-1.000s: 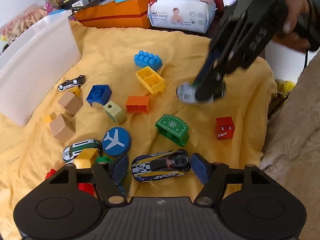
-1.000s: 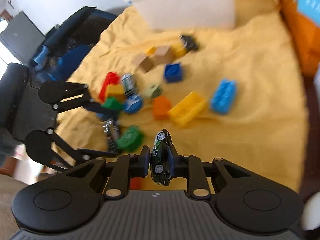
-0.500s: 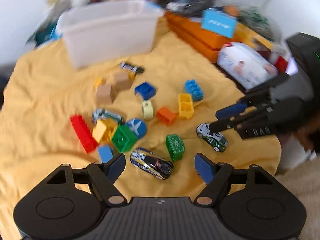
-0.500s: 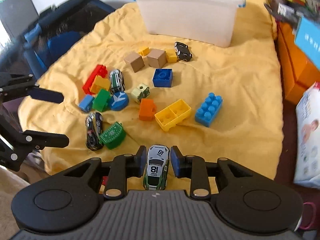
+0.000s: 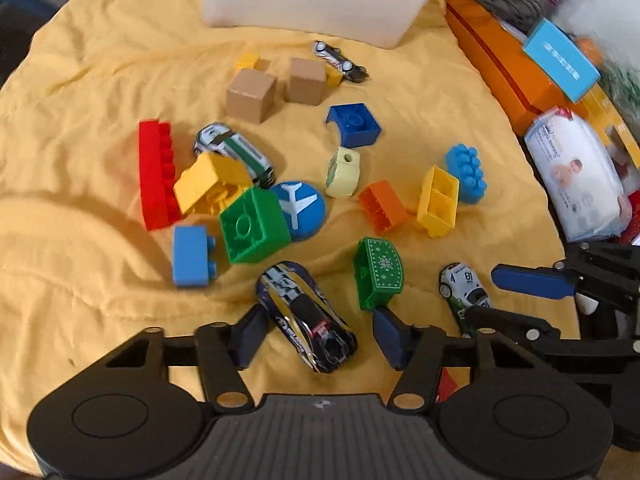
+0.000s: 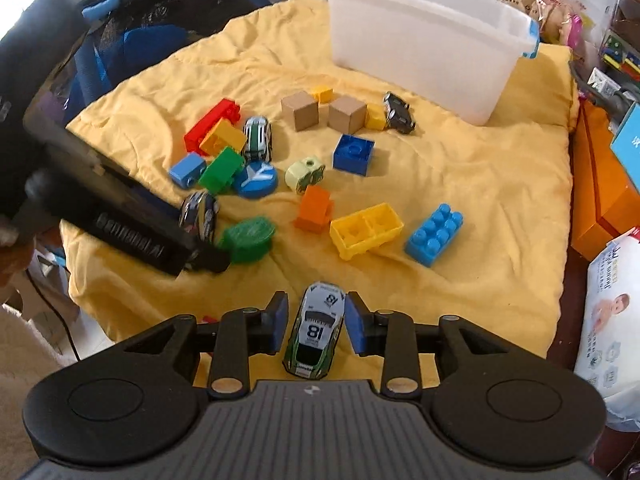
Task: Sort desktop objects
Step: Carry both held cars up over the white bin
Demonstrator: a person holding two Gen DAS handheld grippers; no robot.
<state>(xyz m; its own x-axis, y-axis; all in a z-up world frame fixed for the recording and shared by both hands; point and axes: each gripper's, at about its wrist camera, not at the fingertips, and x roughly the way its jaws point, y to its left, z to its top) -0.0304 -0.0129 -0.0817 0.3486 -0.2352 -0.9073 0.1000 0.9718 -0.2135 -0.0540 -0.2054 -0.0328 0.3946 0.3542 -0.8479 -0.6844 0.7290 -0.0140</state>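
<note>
Toy cars and plastic blocks lie scattered on a yellow blanket (image 5: 100, 80). My left gripper (image 5: 316, 334) is open around a dark blue and yellow racing car (image 5: 306, 316) that rests on the blanket. My right gripper (image 6: 316, 326) is open, its pads apart on either side of a white and green car numbered 81 (image 6: 316, 328), which sits on the blanket; the same car shows in the left wrist view (image 5: 464, 290). A green arched block (image 5: 380, 272) lies just beyond my left gripper's right finger.
A white plastic bin (image 6: 424, 36) stands at the far edge of the blanket. Wooden cubes (image 6: 300, 110), a red brick (image 6: 212, 124), a striped car (image 6: 258, 138) and a black car (image 6: 398, 112) lie mid-blanket. Orange boxes (image 6: 600, 184) and a wipes pack (image 6: 608, 336) sit to the right.
My right gripper set the number 81 car down on the blanket and opened its jaws. My left gripper swung over and closed in around the dark racing car, still open.
</note>
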